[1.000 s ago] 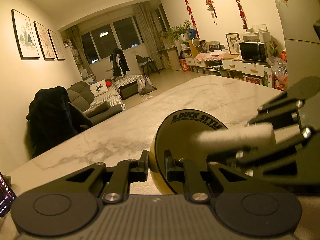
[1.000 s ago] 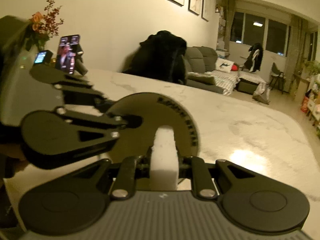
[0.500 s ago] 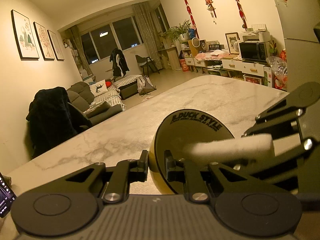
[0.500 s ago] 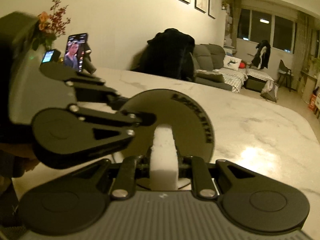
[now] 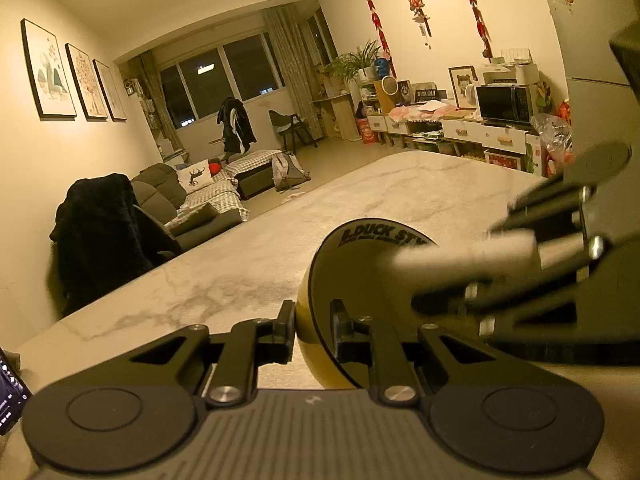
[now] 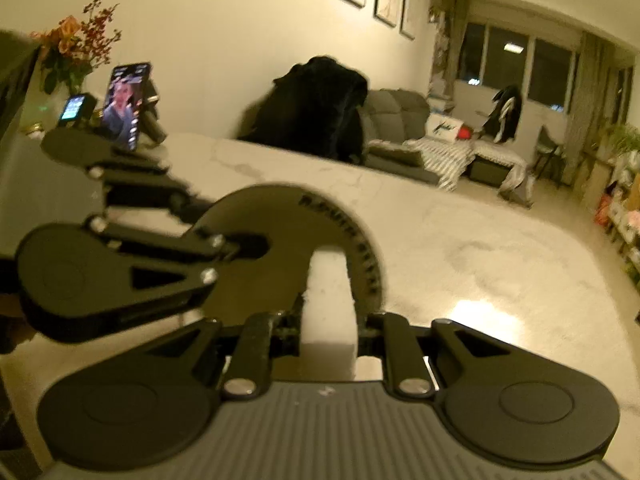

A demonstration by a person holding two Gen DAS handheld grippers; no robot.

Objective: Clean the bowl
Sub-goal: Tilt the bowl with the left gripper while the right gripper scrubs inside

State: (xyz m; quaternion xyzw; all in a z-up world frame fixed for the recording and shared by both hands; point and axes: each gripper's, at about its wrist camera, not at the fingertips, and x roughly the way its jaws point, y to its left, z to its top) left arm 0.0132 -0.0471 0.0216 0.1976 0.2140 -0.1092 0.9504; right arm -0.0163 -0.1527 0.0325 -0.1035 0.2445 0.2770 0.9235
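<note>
Your right gripper draws its white sponge back across the bowl, now covering the rim lettering's end.

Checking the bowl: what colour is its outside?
Yellow outside on the bowl, clearest in the left wrist view.

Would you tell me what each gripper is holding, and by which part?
The left gripper clamps the tilted bowl by its rim; the right gripper grips the white sponge by its near end.

Black gripper, silver screws, ribbed grey base.
</note>
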